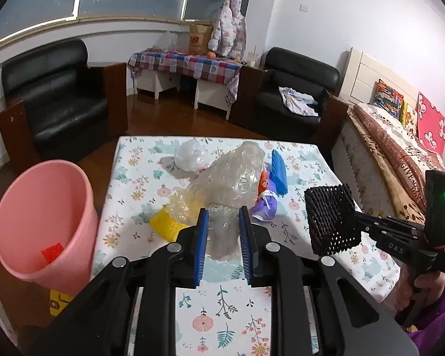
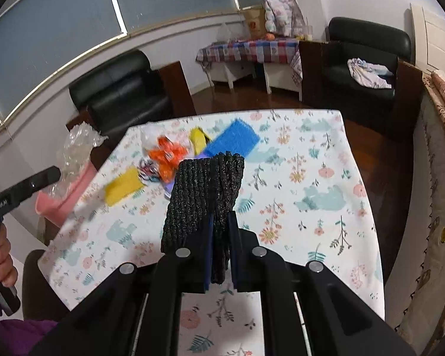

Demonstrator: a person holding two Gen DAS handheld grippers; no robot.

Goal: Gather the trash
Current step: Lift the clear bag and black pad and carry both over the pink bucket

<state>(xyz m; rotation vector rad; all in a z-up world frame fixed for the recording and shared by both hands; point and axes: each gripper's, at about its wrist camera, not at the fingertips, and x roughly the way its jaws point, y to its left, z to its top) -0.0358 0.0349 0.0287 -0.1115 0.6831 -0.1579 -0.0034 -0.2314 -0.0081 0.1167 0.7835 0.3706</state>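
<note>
1. The left hand-held gripper [image 1: 222,231] is clenched on a crumpled clear plastic wrap [image 1: 231,178]; the wrap's long axis runs forward and away from the fingers, above the surface.
2. The right hand-held gripper [image 2: 221,246] is clenched on a black foam net sleeve [image 2: 204,195], which stands up out of the jaws, also lifted off the surface.
3. The pink bin [image 1: 41,222] stands just off the surface's left edge, mouth tilted toward us, with a red scrap [image 1: 52,252] already inside. It lies left of both loads, and the left hand looks nearer to it, so I'd expect that wrap to go in first.
4. Farther out on the floral surface [image 2: 326,178] lie a yellow foam piece [image 2: 123,185], orange wrapper [image 2: 166,155], blue sponge [image 2: 233,141] and white bag [image 1: 190,154].
5. Beyond: black armchairs [image 1: 59,95], a checked-cloth side table, a bed to the right.
</note>
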